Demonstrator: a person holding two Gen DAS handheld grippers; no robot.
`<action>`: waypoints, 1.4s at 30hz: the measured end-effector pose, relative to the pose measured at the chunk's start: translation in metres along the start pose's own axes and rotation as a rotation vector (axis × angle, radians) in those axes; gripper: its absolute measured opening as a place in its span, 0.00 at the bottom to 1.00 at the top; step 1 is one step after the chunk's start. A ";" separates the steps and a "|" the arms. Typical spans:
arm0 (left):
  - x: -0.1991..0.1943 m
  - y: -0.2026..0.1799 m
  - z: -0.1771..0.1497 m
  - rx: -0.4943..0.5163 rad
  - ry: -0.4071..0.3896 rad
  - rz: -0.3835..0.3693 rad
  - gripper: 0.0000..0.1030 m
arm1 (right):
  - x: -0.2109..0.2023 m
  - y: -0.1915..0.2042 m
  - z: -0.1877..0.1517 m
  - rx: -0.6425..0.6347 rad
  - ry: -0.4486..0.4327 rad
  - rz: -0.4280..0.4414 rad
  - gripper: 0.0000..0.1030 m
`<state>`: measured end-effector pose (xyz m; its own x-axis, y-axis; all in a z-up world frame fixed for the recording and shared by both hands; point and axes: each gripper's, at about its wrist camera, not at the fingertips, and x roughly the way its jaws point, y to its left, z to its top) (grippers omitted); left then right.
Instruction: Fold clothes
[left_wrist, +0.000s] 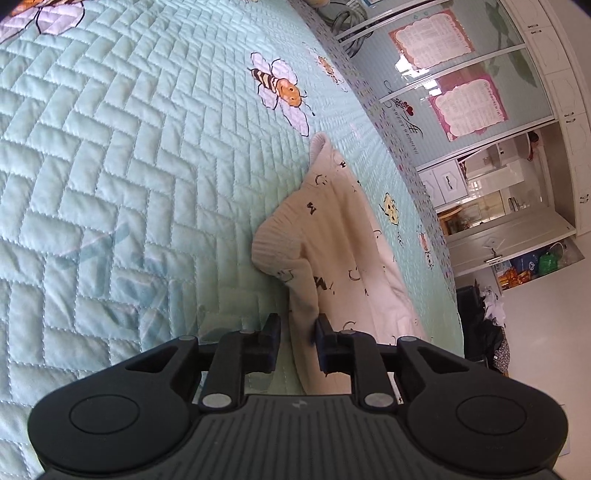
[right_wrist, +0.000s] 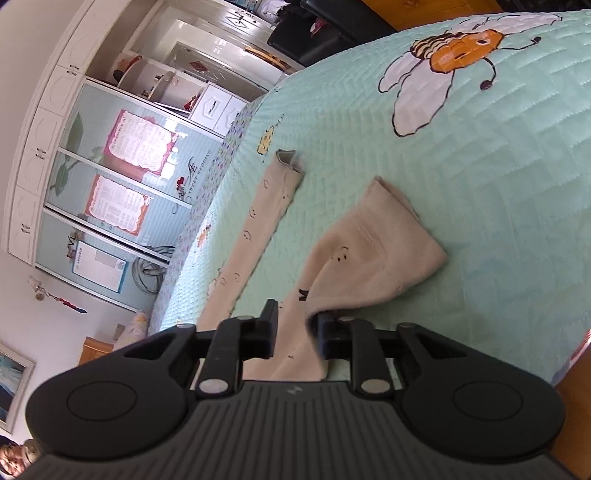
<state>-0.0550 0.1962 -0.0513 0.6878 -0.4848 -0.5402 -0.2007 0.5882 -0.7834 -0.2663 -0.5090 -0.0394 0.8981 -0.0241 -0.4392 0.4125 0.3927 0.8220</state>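
Both the left tool (left_wrist: 297, 332) and right tool (right_wrist: 295, 326), narrowly parted, gripped the cream printed knit garment (left_wrist: 332, 236) at twelve o'clock on the mint quilted bed (left_wrist: 129, 166).

A bed carries everything, covered by a mint-green quilted bedspread (left_wrist: 110, 155) stitched in a herringbone brick pattern and printed with cartoon bees (left_wrist: 280, 88), its patterned border running along the edge. Directly on it lies a cream knit garment (left_wrist: 332, 229) dotted with small black smiley marks, near that edge; in the right wrist view one ribbed cuff (right_wrist: 286, 157) lies flat and another part (right_wrist: 376, 243) is folded over
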 end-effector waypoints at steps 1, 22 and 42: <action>0.001 -0.001 0.001 0.005 -0.001 -0.002 0.16 | 0.001 0.001 -0.001 -0.008 0.000 0.003 0.24; -0.015 -0.018 0.012 -0.022 -0.071 -0.072 0.01 | -0.003 0.029 0.010 -0.087 -0.045 0.050 0.02; -0.017 -0.026 0.016 -0.005 -0.080 -0.076 0.01 | 0.001 0.045 0.015 -0.100 -0.039 0.052 0.02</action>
<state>-0.0504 0.1989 -0.0171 0.7544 -0.4750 -0.4530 -0.1491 0.5480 -0.8231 -0.2441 -0.5053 0.0027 0.9239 -0.0365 -0.3810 0.3499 0.4837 0.8022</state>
